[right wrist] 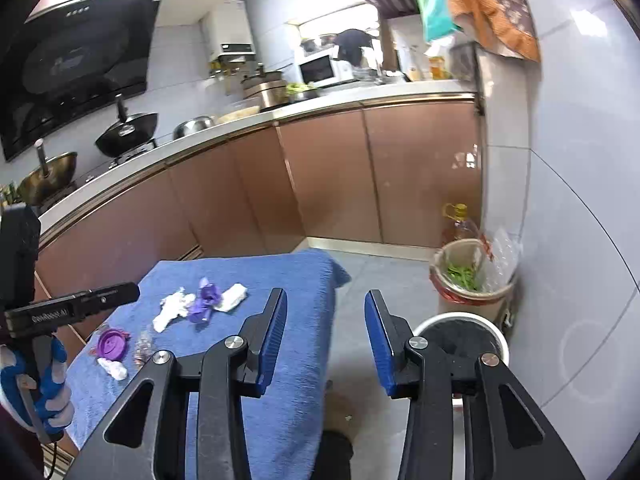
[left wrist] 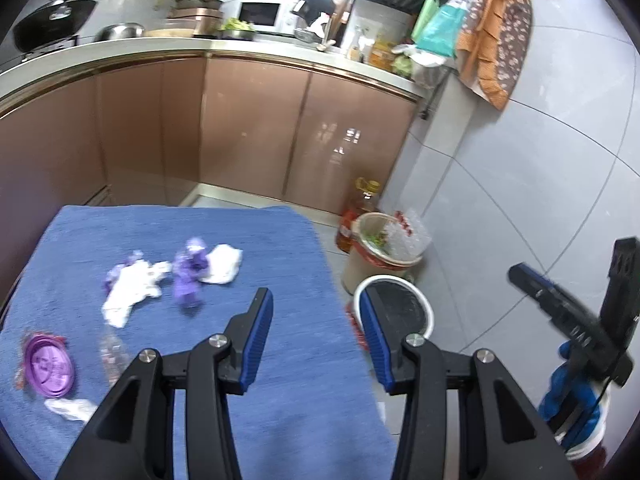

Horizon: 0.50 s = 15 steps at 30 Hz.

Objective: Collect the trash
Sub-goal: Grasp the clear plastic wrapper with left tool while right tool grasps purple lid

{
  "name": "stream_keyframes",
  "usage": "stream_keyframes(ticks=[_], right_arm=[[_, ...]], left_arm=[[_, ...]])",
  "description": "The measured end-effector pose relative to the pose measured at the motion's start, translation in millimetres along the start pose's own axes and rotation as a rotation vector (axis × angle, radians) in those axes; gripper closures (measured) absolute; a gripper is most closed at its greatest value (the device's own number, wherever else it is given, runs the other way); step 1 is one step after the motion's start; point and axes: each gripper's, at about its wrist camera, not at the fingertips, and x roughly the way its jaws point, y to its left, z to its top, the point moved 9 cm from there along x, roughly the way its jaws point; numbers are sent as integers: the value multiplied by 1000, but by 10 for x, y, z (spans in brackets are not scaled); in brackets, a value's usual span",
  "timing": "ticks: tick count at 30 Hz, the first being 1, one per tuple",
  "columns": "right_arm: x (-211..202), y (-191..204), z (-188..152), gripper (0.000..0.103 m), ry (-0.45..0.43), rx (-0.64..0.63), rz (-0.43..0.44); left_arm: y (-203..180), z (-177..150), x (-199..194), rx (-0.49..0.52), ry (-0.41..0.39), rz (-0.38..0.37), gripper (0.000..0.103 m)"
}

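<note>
The towel (left wrist: 240, 360) on the table is blue. On it, at ten o'clock, lie white tissues (left wrist: 132, 288) and a purple wrapper (left wrist: 190, 270); the lid (left wrist: 49, 364) is purple. The cabinets (left wrist: 248, 128) are copper-brown, and the hanging cloth (left wrist: 496, 28) is orange and brown with small flowers.

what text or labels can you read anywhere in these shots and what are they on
"GenRobot.AI", white print, a bit soft, on the black body of the left handheld device, seen from the right wrist.
White print on the black body of the right handheld device, left wrist view: too blurred to read.
Embossed marks on the round purple plastic lid: blurred, unreadable.
Red label on the yellow cooking oil bottle: too small to read.
Nothing else legible.
</note>
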Motion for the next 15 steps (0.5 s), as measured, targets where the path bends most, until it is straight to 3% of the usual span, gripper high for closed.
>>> stream_keyframes(ticks=[9, 15], right_arm=[[398, 524, -10, 62, 61, -51, 55], [828, 891, -84, 62, 133, -93, 127]], left_arm=[[1116, -133, -139, -84, 3, 72, 60], [2127, -392, -373, -166, -1, 175, 60]])
